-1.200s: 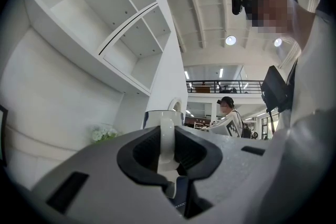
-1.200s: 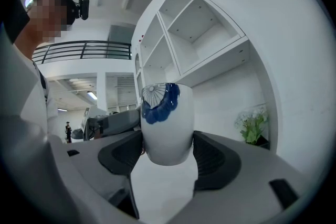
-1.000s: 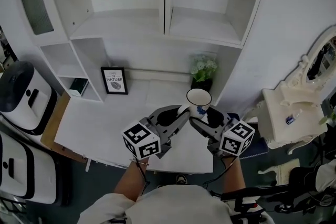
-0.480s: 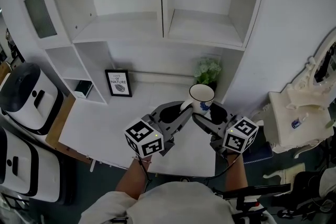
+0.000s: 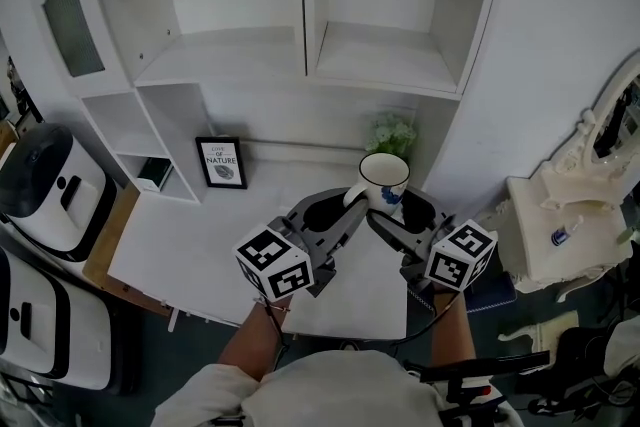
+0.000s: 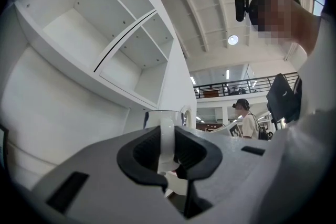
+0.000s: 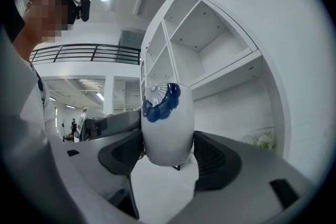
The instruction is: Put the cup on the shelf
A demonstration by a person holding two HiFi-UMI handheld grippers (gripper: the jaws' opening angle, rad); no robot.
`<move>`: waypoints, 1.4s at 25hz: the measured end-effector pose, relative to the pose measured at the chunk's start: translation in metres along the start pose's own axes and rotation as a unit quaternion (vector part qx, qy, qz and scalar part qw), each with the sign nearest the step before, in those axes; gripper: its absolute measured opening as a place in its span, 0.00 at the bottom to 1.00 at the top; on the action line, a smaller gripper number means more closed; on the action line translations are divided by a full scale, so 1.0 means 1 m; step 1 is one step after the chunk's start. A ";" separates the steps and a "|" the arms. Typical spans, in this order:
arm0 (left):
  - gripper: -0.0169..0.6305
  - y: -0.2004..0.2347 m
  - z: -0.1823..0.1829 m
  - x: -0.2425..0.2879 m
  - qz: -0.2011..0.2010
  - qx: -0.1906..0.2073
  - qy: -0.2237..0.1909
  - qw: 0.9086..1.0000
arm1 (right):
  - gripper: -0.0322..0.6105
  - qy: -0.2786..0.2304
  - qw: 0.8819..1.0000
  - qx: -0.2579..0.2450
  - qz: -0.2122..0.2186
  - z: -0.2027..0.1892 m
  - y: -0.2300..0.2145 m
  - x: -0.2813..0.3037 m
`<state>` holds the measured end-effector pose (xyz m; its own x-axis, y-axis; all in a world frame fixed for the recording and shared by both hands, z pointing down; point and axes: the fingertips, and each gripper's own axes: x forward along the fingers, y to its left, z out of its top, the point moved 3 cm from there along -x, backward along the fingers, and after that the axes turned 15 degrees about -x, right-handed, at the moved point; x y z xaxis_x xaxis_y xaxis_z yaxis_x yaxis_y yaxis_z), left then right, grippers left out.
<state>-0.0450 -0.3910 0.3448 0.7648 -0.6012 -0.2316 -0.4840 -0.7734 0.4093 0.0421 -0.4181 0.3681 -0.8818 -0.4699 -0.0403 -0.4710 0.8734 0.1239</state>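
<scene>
Against the back edge of the surface (image 5: 200,235), towards its left, a framed picture (image 5: 222,162) is standing untouched.

To its right, the left gripper (image 5: 350,205) is reaching in from the front edge. It is closing narrowly on the handle (image 6: 166,136) of the cup (image 5: 383,177), with the white loop sitting pinched between its jaws.

The cup is hanging upright over the back right part of the surface, just in front of the plant (image 5: 392,133), mouth open to the ceiling. Over the last second it has been coming up a little and drifting towards the back, with both grippers travelling with it. The lift is therefore under way, though the shelf (image 5: 385,67) is lying well above and behind it. Most of the raise is probably still to come. The cup's base appears to be clear of the surface, though the head view is not showing that gap plainly.

On the far side, the right gripper (image 5: 397,213) is holding the cup's body, its jaws standing wide around the blue-patterned wall (image 7: 167,128).

Both forearms are stretching forward from the person's body and converging on the cup. The left gripper is tipping slightly upward, and the right one is lying about level.
</scene>
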 end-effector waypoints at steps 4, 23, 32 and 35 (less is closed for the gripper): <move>0.12 -0.009 0.022 0.004 -0.012 0.018 -0.003 1.000 | 0.53 0.001 1.000 -0.016 -0.001 0.026 -0.003 0.003; 0.12 -0.030 0.121 0.044 0.022 0.052 -0.036 0.998 | 0.53 -0.005 0.997 -0.043 -0.069 0.130 -0.038 0.024; 0.12 -0.029 0.159 0.073 0.035 0.068 -0.045 0.996 | 0.53 -0.028 0.995 -0.048 -0.086 0.167 -0.067 0.036; 0.12 -0.023 0.166 0.080 0.037 0.053 -0.053 0.996 | 0.53 -0.031 0.994 -0.051 -0.092 0.172 -0.075 0.041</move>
<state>-0.0437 -0.4548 0.1706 0.6788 -0.6712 -0.2980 -0.5846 -0.7395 0.3338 0.0378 -0.4807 0.1863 -0.7825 -0.6084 -0.1325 -0.6221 0.7549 0.2078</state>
